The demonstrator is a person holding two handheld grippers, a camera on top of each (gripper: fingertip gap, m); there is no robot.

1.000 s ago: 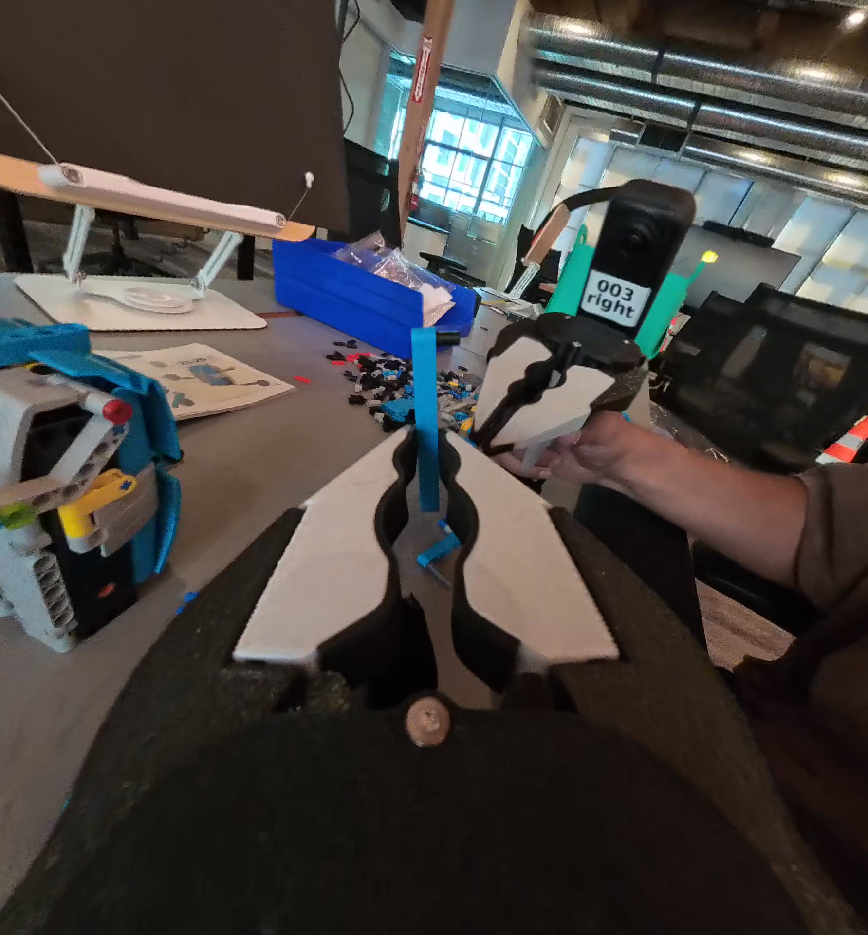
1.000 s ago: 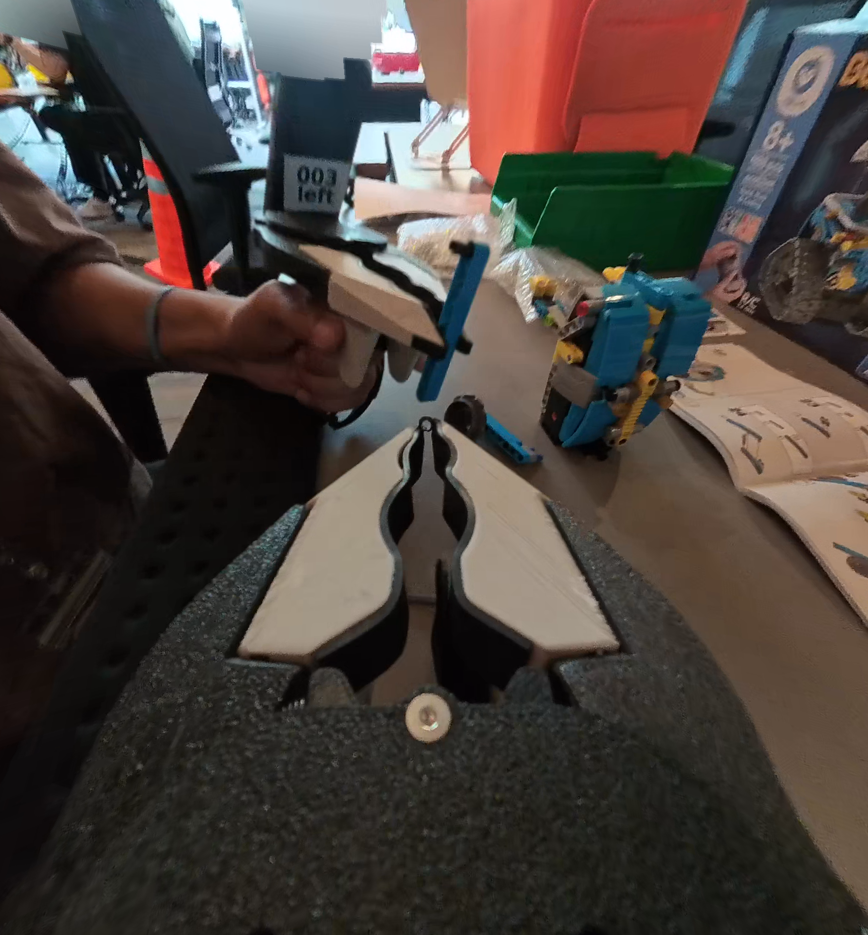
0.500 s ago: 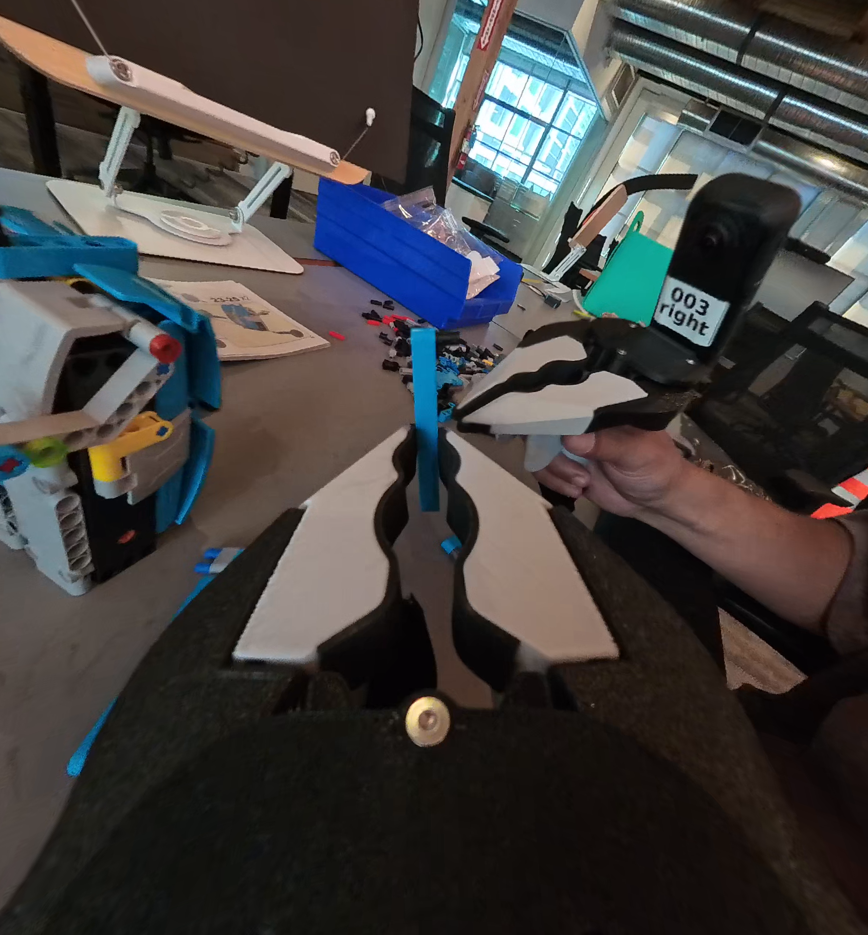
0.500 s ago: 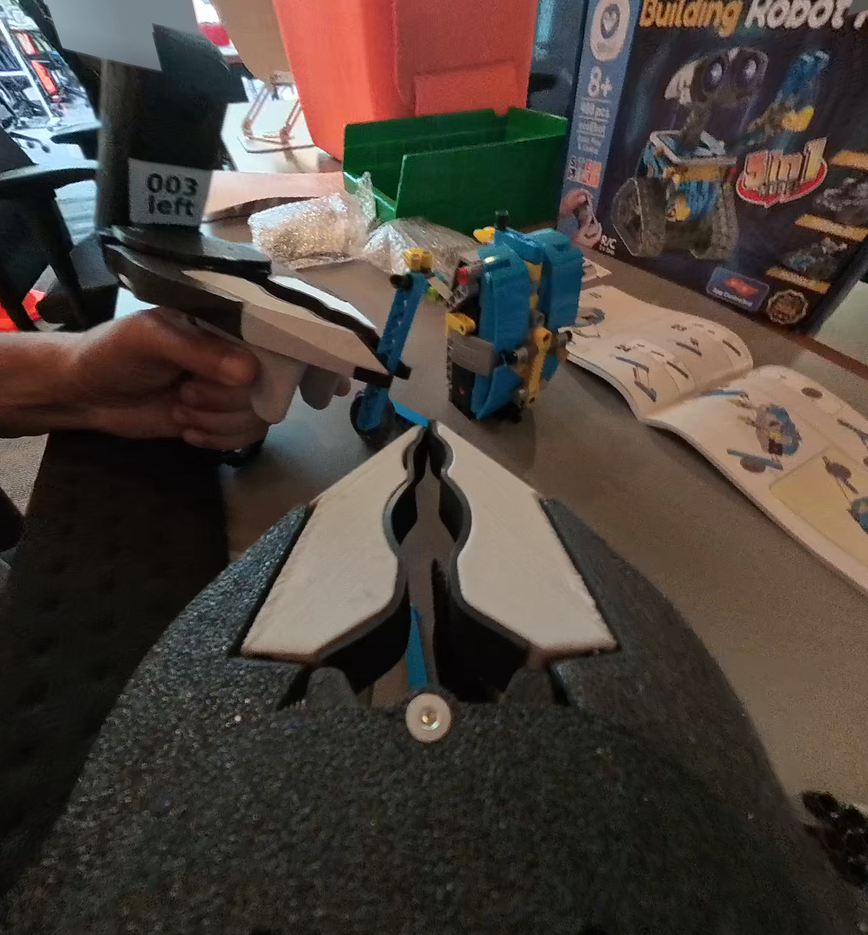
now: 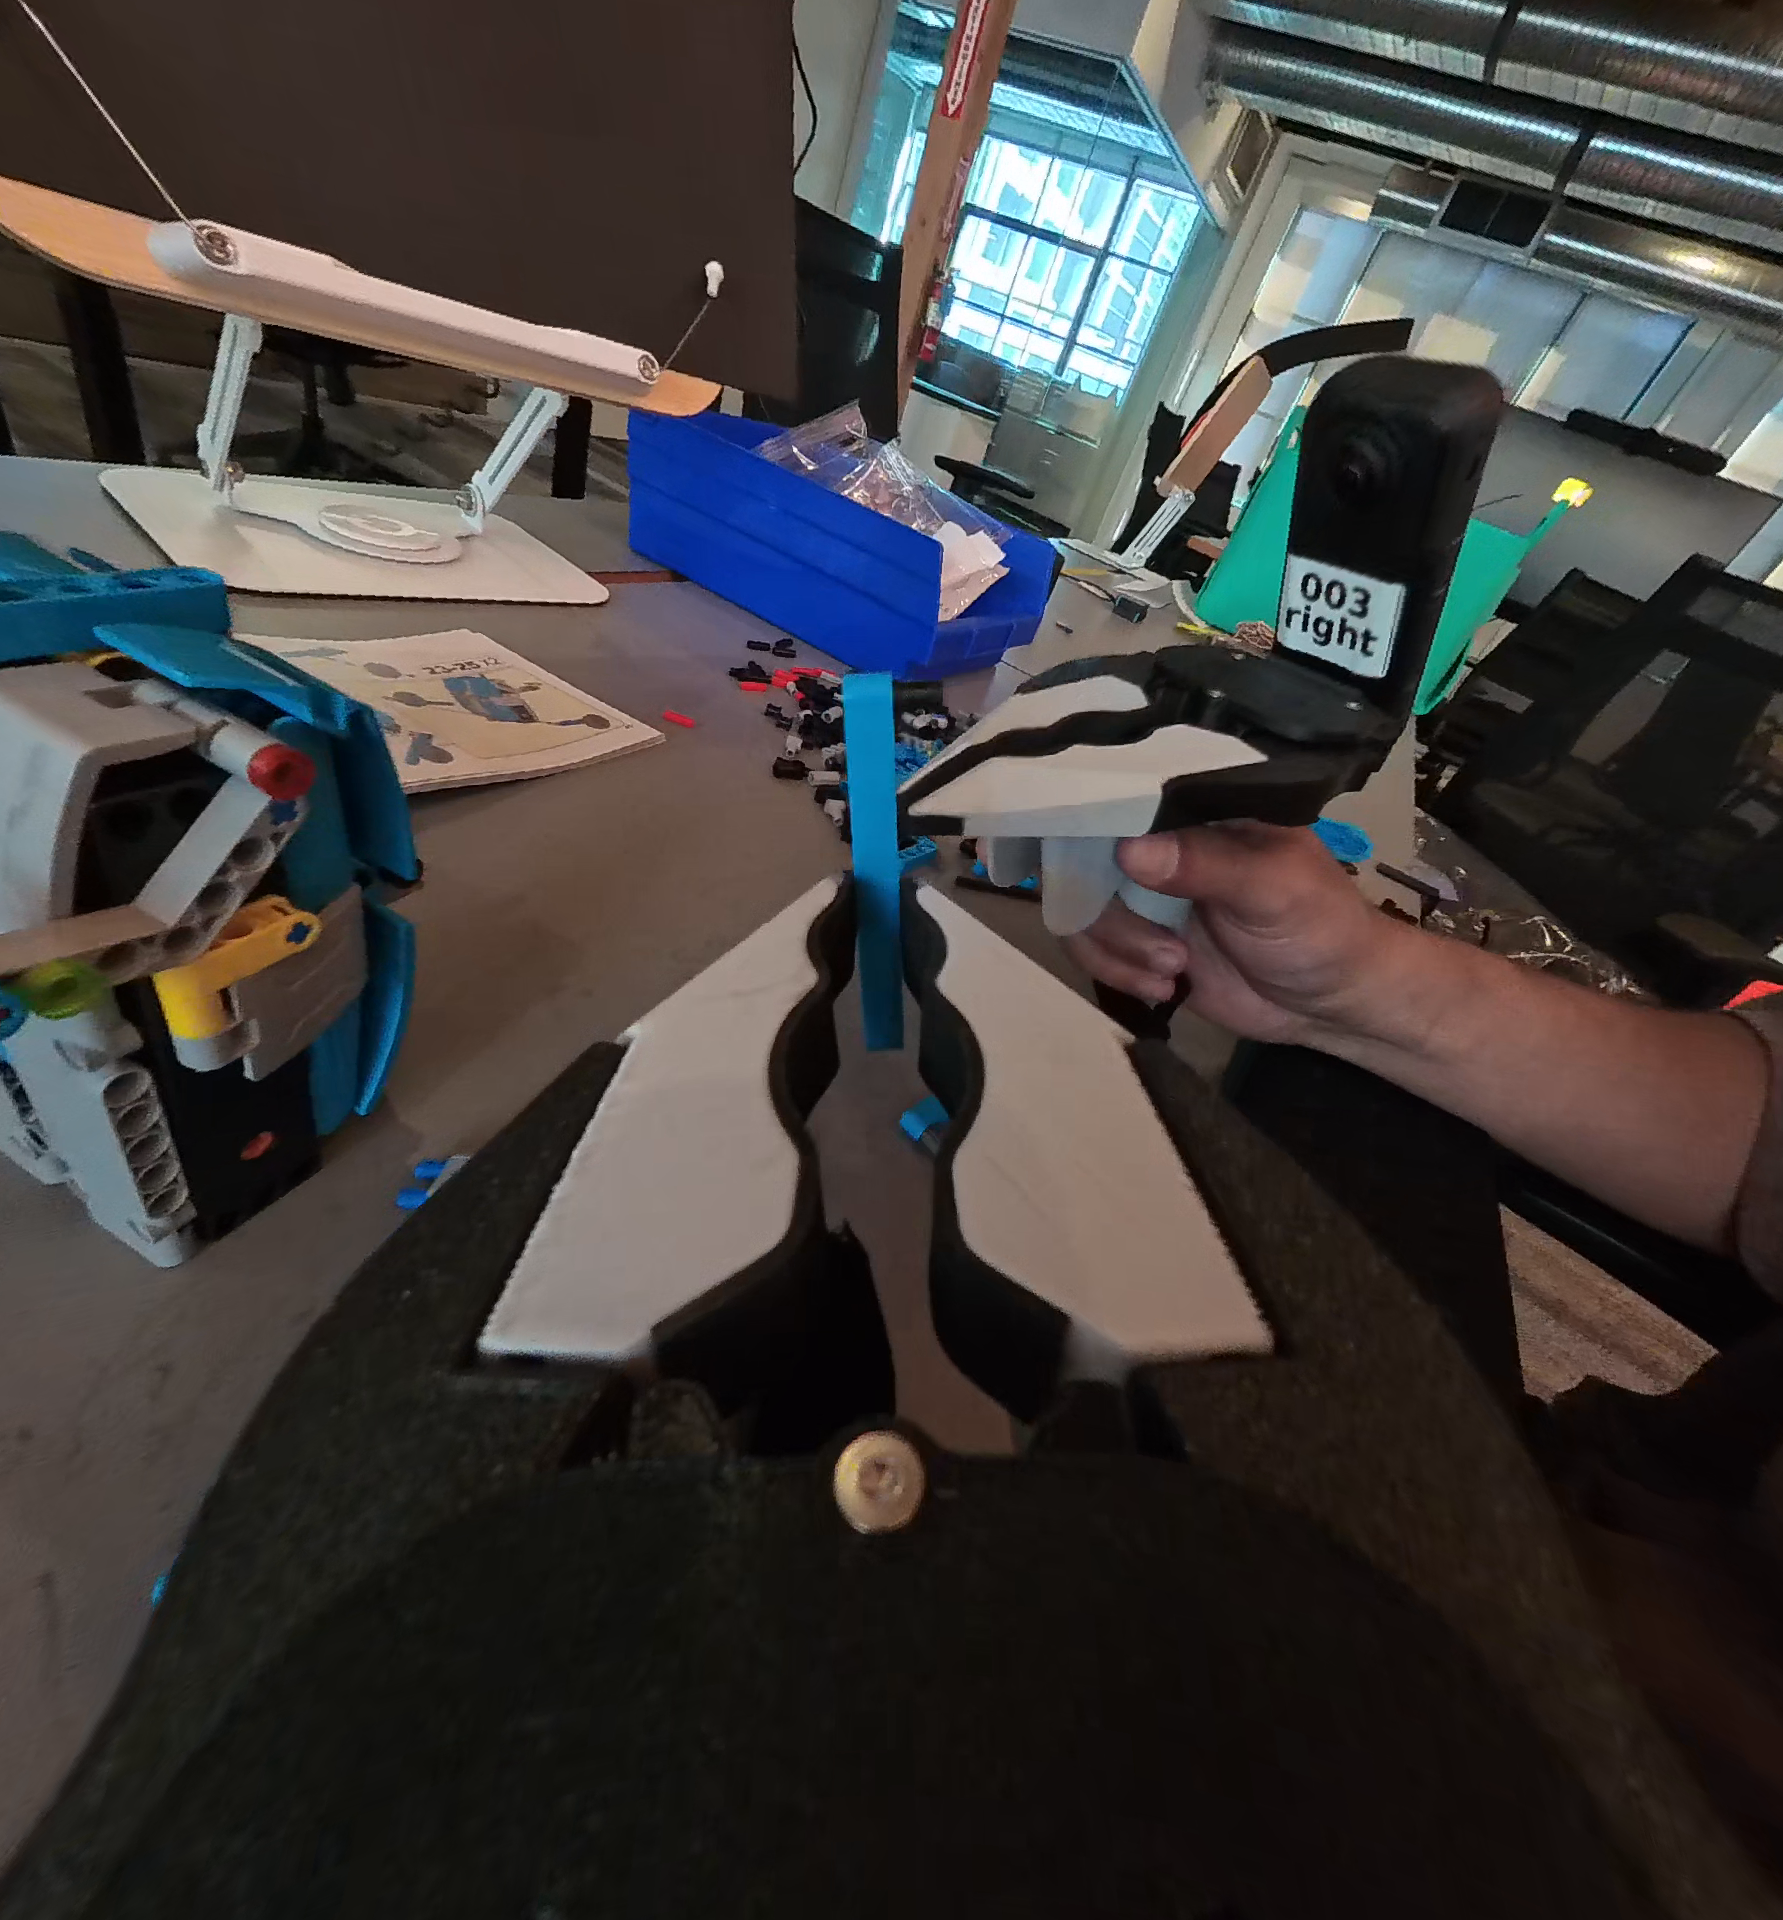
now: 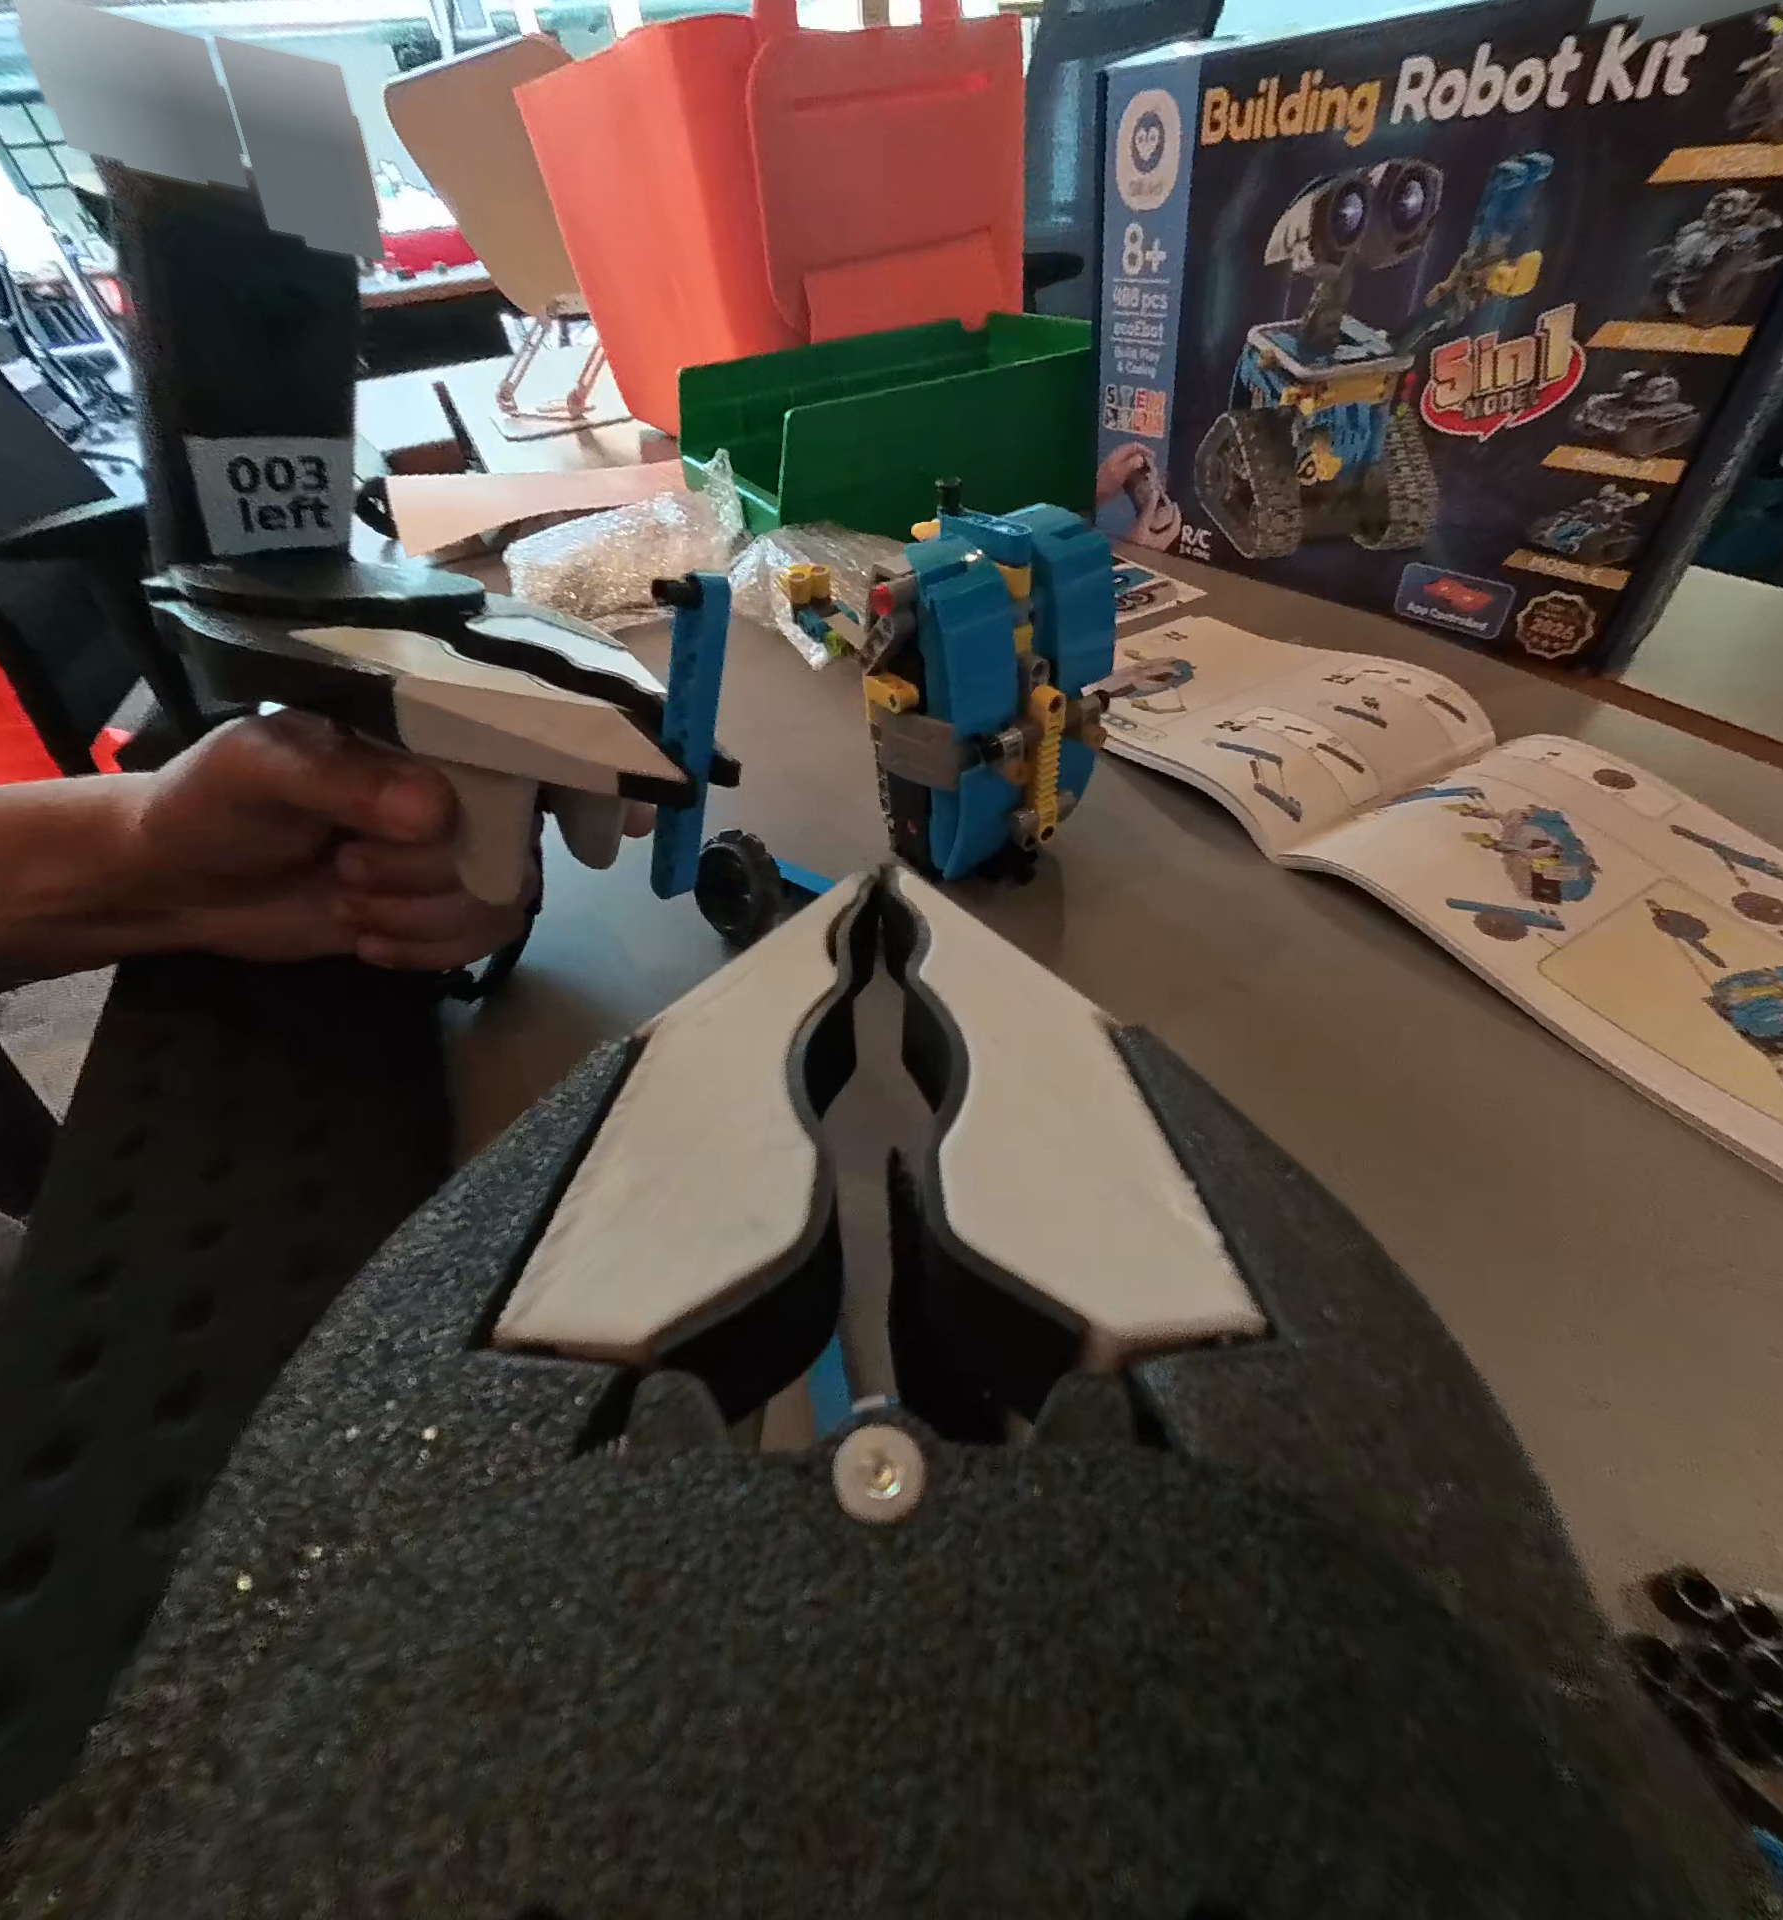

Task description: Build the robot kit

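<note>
My left gripper [image 5: 876, 896] is shut on a long blue beam [image 5: 869, 831] and holds it upright above the grey table [image 5: 596, 894]. The right wrist view shows this left gripper [image 6: 702, 774] with the beam [image 6: 693, 717], which has a black pin at its top. My right gripper [image 6: 882, 883] is shut with nothing seen between its tips. In the left wrist view the right gripper [image 5: 913, 810] has its tip right beside the beam. A blue, white and yellow brick robot model [image 5: 139, 935] stands on the table, and it also shows in the right wrist view [image 6: 980, 707].
A black wheel on a blue axle piece [image 6: 736, 883] lies beside the model. An open instruction booklet [image 6: 1489, 831], the kit box [image 6: 1438, 312] and a green bin [image 6: 866, 436] stand behind. A blue bin [image 5: 814, 540], loose small parts [image 5: 825, 727] and a white stand [image 5: 347, 520] lie farther off. Left tips to right tips: about 5 centimeters.
The right gripper has swung level and brought its tip up to the blue beam. The left gripper has turned the beam from tilted to upright and still holds it.
</note>
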